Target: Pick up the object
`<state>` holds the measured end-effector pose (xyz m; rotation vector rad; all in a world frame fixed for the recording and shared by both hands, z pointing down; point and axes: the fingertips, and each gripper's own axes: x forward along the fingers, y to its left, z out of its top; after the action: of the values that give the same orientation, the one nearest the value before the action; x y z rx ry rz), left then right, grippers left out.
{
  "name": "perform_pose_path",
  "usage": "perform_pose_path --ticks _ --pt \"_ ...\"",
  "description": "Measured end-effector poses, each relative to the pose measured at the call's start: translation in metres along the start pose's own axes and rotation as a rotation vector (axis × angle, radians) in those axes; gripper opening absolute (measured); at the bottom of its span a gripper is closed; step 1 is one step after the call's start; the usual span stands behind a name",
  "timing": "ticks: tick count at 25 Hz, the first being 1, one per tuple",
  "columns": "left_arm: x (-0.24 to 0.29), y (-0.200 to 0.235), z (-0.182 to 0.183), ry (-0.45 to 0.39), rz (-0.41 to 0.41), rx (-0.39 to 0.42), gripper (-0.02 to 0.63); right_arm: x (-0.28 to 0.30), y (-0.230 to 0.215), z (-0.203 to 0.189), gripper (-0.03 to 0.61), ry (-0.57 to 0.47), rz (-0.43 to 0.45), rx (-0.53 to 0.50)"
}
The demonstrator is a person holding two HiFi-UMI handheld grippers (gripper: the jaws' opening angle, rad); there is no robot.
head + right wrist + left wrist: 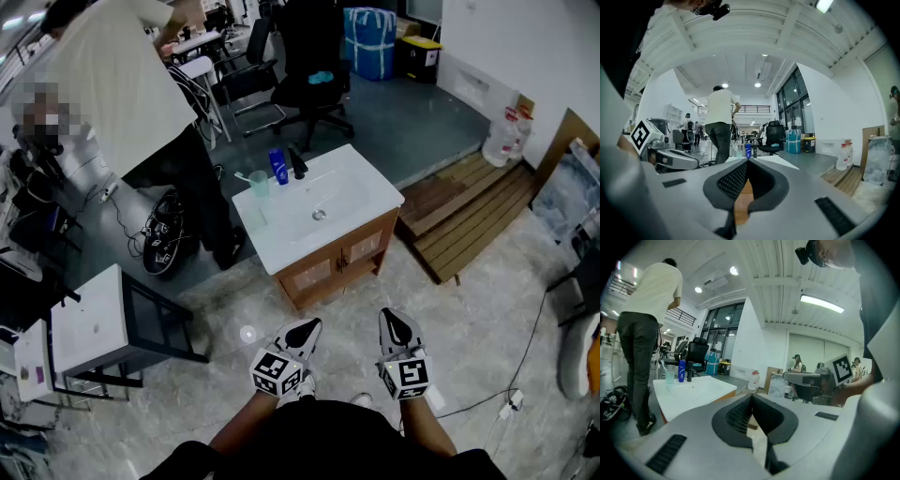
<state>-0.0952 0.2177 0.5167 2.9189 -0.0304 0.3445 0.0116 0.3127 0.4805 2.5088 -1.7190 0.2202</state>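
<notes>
A white sink cabinet (361, 199) stands on the floor ahead of me. On its far left corner are a blue bottle (278, 167), a pale cup (259, 184) with a toothbrush, and a black faucet (297, 164). My left gripper (309, 325) and right gripper (392, 319) are held close to my body, well short of the cabinet, both shut and empty. In the left gripper view the gripper (751, 397) points past the cabinet top (708, 390), with the bottle (682, 371) far left. In the right gripper view the bottle (748, 151) shows just above the closed tips (748, 161).
A person in a white shirt (122, 84) stands left of the cabinet. A black office chair (309, 80) is behind it and a wooden pallet (469, 206) lies to its right. A small white table (89, 319) is at my left. Cables and a plug (511, 405) lie at lower right.
</notes>
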Motion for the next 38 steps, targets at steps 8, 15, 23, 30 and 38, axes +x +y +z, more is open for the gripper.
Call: perform_pose_path --ticks 8,15,23,30,38 --pt "0.001 0.012 0.000 0.001 0.001 0.003 0.021 0.016 0.006 0.004 0.017 -0.030 0.004 -0.013" --pt "-0.005 0.028 0.006 -0.017 0.028 0.001 0.020 0.025 0.015 0.010 0.017 -0.036 0.017 -0.024" --pt "-0.013 0.060 0.019 -0.040 0.016 0.002 0.020 0.047 0.035 0.020 0.017 -0.083 0.016 0.019" --pt "-0.021 0.101 0.030 -0.047 -0.005 0.005 0.020 0.076 0.062 0.028 0.018 -0.084 -0.020 0.016" --pt "-0.030 0.136 0.031 -0.037 -0.016 0.013 0.021 0.102 0.087 0.027 0.017 -0.074 -0.021 0.013"
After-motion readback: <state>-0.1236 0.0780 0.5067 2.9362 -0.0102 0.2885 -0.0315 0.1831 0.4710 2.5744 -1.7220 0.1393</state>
